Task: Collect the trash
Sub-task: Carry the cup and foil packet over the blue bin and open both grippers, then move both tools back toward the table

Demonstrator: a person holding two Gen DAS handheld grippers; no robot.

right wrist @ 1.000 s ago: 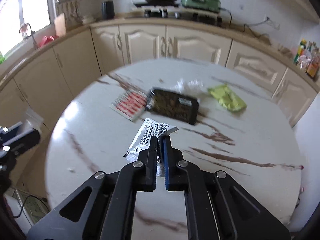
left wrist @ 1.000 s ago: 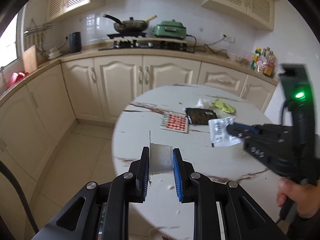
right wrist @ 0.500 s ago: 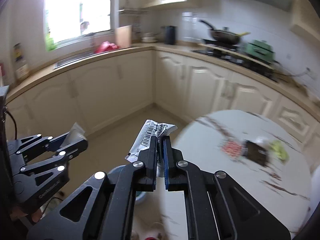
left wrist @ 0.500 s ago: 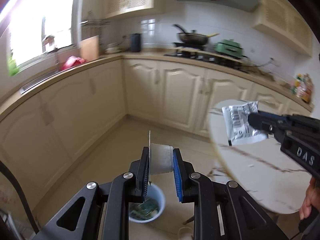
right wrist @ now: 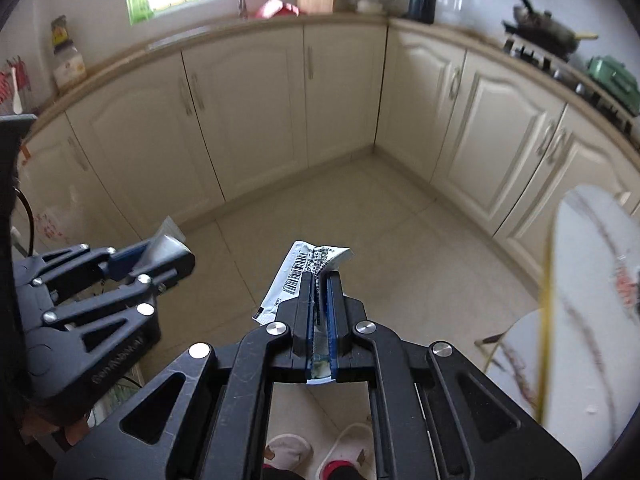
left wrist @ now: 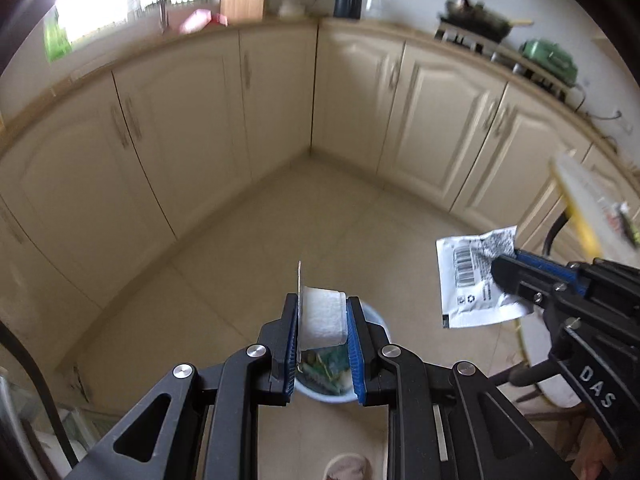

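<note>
- Presently, left claw (left wrist: pixel 322 328): clenched on a small white plastic cup (left wrist: pixel 323 318), held sideways between the blue pads (left wrist: pixel 354 344), its foil lid edge standing up along the left pad.
- Right claw (right wrist: pixel 319 300): pinched tight on a flat white wrapper (right wrist: pixel 298 276) with a barcode; the sheet's long axis ran up and away from the tips, leaning left.
- Trash bin (left wrist: pixel 332 376): pale blue, on the tiled floor (left wrist: pixel 320 220), lying directly beneath and just beyond the left claw's tips, with scraps already inside. By judgement the left claw was the nearer and stood all but over the opening; the right claw's wrapper hung off to the bin's right and would need carrying leftward before letting go.
- View differences: the left wrist view alone showed the bin; the right wrist view hid it behind its own frame, yet showed the left claw low at its left, slippers (right wrist: pixel 288 450) at the bottom edge, and the round marbled counter (right wrist: pixel 592 280) at the right with more litter, blurred.
- Surroundings: cream cabinets (right wrist: pixel 248 112) meeting in a corner.
</note>
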